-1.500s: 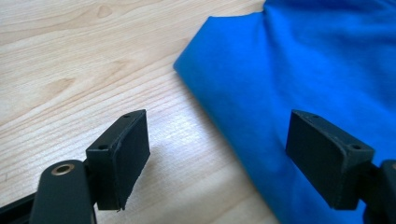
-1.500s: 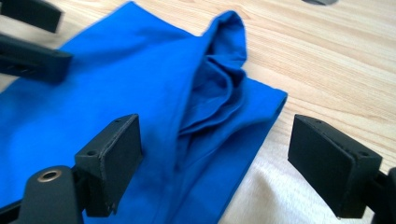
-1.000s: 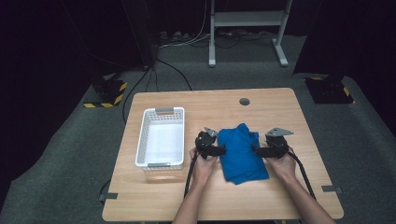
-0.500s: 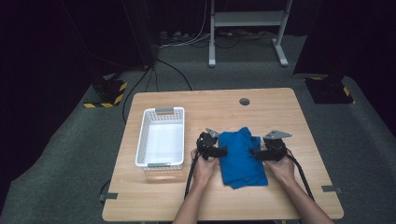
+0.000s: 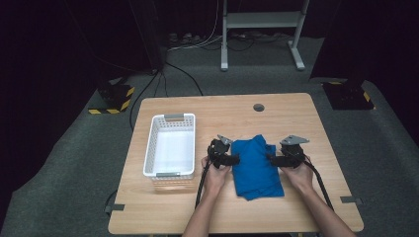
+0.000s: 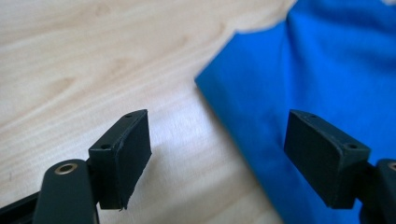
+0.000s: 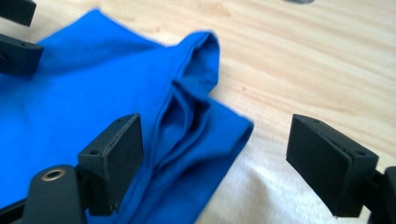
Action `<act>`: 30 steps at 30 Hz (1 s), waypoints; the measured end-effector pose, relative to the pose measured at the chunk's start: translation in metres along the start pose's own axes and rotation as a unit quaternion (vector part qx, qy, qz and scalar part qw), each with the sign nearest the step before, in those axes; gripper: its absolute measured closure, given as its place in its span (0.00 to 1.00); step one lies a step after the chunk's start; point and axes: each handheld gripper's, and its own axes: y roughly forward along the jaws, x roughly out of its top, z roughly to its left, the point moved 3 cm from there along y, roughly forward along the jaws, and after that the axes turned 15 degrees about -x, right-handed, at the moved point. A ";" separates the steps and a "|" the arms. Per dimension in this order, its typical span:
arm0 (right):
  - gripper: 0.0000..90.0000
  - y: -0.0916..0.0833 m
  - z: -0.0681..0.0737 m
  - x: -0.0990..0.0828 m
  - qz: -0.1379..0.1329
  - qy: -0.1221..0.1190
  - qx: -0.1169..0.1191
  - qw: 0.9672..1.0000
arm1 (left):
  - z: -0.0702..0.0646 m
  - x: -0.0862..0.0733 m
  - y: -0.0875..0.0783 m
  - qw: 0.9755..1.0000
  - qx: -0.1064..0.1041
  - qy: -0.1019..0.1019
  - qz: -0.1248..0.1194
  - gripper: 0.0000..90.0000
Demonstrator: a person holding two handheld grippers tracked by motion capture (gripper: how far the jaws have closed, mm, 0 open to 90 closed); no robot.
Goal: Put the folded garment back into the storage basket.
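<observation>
A folded blue cloth (image 5: 257,167) lies on the wooden table (image 5: 296,118), right of centre. My left gripper (image 5: 234,159) is at the cloth's left edge, open; in the left gripper view the cloth's edge (image 6: 299,93) runs between the two jaws, with nothing pressed. My right gripper (image 5: 271,159) is at the cloth's right edge, open too. In the right gripper view a rumpled corner of the cloth (image 7: 187,116) lies between its jaws, and the left gripper's jaws show at the upper left.
A white plastic basket (image 5: 170,145) stands empty on the table left of the cloth. A dark round hole (image 5: 258,107) sits near the table's far edge. Black cables trail from both grippers toward the front edge.
The right gripper has shifted a little leftward onto the cloth's right edge. The left gripper has stayed where it was. The cloth looks slightly more bunched.
</observation>
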 end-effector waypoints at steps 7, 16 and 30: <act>0.20 0.010 0.000 -0.007 0.026 0.002 0.001 1.000 | 0.001 -0.006 0.006 1.000 0.006 -0.001 0.023 0.26; 0.21 0.000 0.003 0.000 0.008 -0.004 0.010 1.000 | -0.004 0.000 -0.001 1.000 -0.006 -0.005 -0.002 0.26; 0.20 0.002 -0.002 -0.005 0.025 -0.015 -0.008 1.000 | -0.002 -0.002 0.003 1.000 0.012 -0.005 0.023 0.29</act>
